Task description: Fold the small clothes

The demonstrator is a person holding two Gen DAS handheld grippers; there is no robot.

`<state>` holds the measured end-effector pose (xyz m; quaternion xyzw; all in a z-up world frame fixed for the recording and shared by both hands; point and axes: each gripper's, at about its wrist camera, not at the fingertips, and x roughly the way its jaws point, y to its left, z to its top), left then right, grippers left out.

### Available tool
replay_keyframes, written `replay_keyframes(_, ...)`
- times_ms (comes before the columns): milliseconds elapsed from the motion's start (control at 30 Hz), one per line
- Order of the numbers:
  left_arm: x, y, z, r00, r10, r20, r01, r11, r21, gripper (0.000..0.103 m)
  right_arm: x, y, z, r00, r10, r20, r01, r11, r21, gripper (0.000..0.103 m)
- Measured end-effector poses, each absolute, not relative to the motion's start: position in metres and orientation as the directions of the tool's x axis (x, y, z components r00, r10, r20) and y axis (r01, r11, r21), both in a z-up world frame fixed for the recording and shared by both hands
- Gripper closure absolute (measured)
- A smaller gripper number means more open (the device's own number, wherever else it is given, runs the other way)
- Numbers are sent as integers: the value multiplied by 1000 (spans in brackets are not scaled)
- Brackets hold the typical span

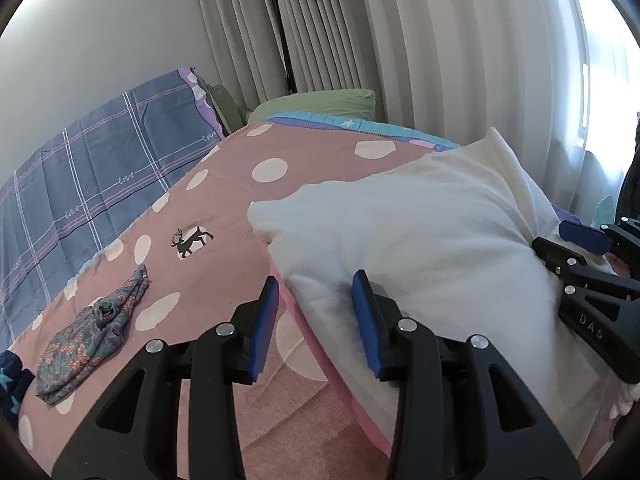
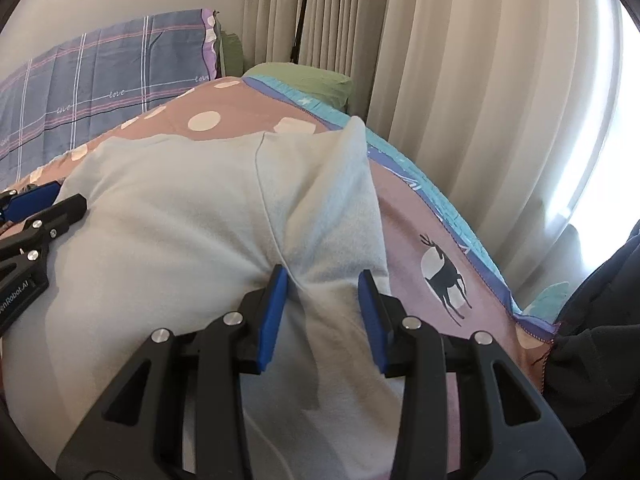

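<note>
Pale curtains [image 1: 400,32] are seen behind a bed [image 1: 224,216] on which a white garment [image 1: 420,232] is spread. Left tool [image 1: 316,312] and right tool [image 2: 324,308] are released, jaws parted over it.

The word "love" repeats in white script along the stripes of the blue plaid cover [image 2: 112,68] by the wall. The right tongs [image 1: 576,248] carry the raised letters "DAS" on their black body. The left tongs [image 2: 40,204] carry a white label ending "nRobot.AI"; its start is cut off.
</note>
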<state>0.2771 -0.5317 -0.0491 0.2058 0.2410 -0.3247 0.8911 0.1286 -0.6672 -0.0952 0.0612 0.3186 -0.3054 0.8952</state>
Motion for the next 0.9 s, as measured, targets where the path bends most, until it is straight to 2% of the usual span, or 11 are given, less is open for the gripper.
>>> replay_keyframes(100, 279, -524, -39, 697, -445, -563, 639, 741, 205, 30, 134, -664, -91, 574, -532, -623, 599, 791, -123, 65)
replay_keyframes(133, 279, -512, -31, 705, -432, -563, 612, 771, 176, 14, 134, -662, -88, 564, -538, -626, 596, 790, -142, 66)
replay_keyframes(167, 277, -504, -26, 710, -430, -558, 600, 784, 158, 10, 133, -660, -83, 558, -544, -627, 591, 791, -160, 66)
replay_keyframes(267, 252, -464, -2, 706, -504, -498, 616, 784, 80, 7, 105, -639, -64, 607, -543, -580, 574, 804, -153, 66)
replay_keyframes(367, 214, -432, 16, 688, -562, -460, 663, 744, 82, 2, 52, -603, -45, 716, -492, -496, 530, 845, -74, 63)
replay_keyframes(400, 205, -427, 19, 682, -570, -458, 674, 734, 89, 2, 39, -595, -42, 732, -479, -485, 521, 852, -54, 47)
replay_keyframes(433, 189, -417, 22, 675, -580, -455, 687, 720, 102, 2, 25, -585, -40, 738, -481, -474, 525, 850, -45, 24)
replay_keyframes(500, 169, -406, 23, 675, -582, -454, 695, 708, 126, 2, -3, -559, -37, 720, -539, -437, 561, 823, -91, 6)
replay_keyframes(600, 140, -390, 20, 713, -523, -467, 658, 730, 187, 2, -46, -517, -34, 751, -561, -349, 545, 824, -154, 4)
replay_keyframes(767, 110, -361, 24, 721, -520, -459, 647, 742, 176, 2, -87, -506, -26, 788, -468, -400, 522, 853, 28, 2)
replay_keyframes(900, 85, -340, 30, 701, -528, -478, 663, 730, 167, 1, -105, -491, -14, 780, -459, -425, 520, 854, 33, 2)
